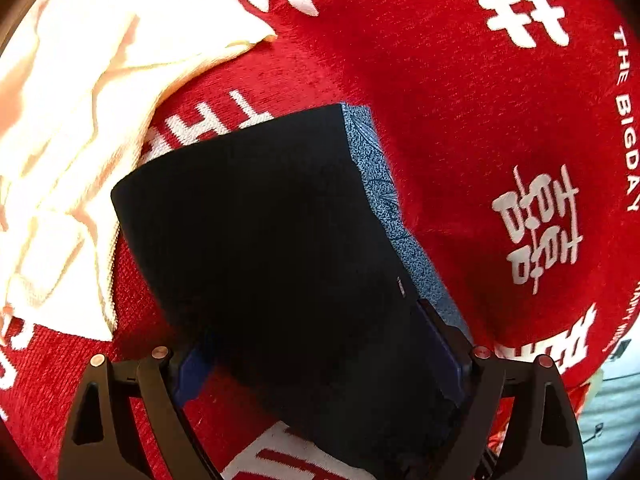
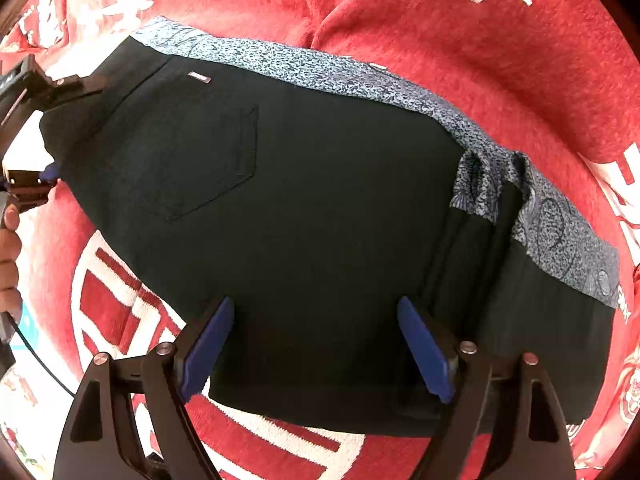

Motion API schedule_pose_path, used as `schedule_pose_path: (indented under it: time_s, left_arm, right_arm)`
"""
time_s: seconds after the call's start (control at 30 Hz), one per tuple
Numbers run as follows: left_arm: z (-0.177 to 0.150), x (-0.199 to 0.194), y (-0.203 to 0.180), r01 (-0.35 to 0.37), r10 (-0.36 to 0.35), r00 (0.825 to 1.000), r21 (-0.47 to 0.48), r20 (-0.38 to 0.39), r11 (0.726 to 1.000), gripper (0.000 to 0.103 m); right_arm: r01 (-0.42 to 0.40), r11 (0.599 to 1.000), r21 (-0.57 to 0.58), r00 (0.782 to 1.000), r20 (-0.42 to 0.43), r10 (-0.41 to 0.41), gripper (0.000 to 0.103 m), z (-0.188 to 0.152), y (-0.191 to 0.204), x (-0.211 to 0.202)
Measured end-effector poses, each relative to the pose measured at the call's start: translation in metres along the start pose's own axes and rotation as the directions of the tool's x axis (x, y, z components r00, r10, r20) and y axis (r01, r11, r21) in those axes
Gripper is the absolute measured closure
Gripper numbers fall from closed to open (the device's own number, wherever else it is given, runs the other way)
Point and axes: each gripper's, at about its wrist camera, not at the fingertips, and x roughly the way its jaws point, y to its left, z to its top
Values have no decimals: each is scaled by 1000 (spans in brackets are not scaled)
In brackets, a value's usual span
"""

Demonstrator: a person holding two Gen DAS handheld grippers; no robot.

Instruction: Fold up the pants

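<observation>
You see black pants (image 2: 320, 208) with a blue-and-white speckled lining (image 2: 332, 76) showing along one edge, drawn with darker leaf-like outlines. Under them lies a red blanket (image 1: 460, 120) with white lettering and characters woven in. A cream-yellow cloth (image 1: 68, 140) sits beside it. Your left gripper (image 1: 320, 360) and right gripper (image 2: 316, 344) are black with blue pads.
</observation>
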Motion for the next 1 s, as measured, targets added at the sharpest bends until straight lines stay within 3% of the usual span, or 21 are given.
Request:
schedule_pose_path:
  time_s: [0.03, 0.1, 0.2, 0.23, 0.33, 0.47, 0.57, 0.7, 0.8, 1.0]
  left_arm:
    - [-1, 0, -4, -39, 39, 999, 17, 5, 999, 21]
    - [-3, 1, -12, -149, 148, 989, 72, 25, 986, 64]
    - [-8, -3, -24, -204, 198, 979, 149, 52, 968, 70]
    - [-12, -5, -35, -238, 226, 971, 207, 80, 949, 70]
    - [-35, -10, -80, -353, 294, 934, 404, 202, 844, 71]
    - [-66, -7, -117, -430, 312, 902, 563, 297, 706, 71]
    - [-78, -1, -131, -457, 316, 889, 617, 330, 641, 71]
    - [-80, -7, -131, -473, 322, 881, 634, 346, 612, 71]
    - [-83, -6, -133, -481, 326, 877, 638, 354, 601, 71]
    - [-91, -11, -133, -490, 318, 872, 640, 373, 592, 71]
  right_arm:
    - [-3, 1000, -4, 1000, -3, 3, 16, 0, 0, -1]
    - [-22, 1000, 6, 1000, -10, 22, 16, 3, -2, -4]
    - [-52, 997, 54, 999, 2, 52, 16, 10, -13, -17]
    - [-60, 996, 65, 998, 7, 60, 16, 14, -17, -22]
    - [-117, 989, 90, 993, 28, 115, 16, 34, -27, -42]
    - [-253, 963, 89, 967, 9, 253, 16, 82, -28, -68]
    - [-358, 932, 55, 932, -32, 360, 16, 129, -8, -80]
    - [-421, 906, -39, 900, -145, 412, 16, 183, 47, -79]
    - [-431, 892, -136, 891, -222, 397, 16, 207, 92, -74]
    - [-418, 893, -163, 859, -392, 330, 16, 220, 140, -33]
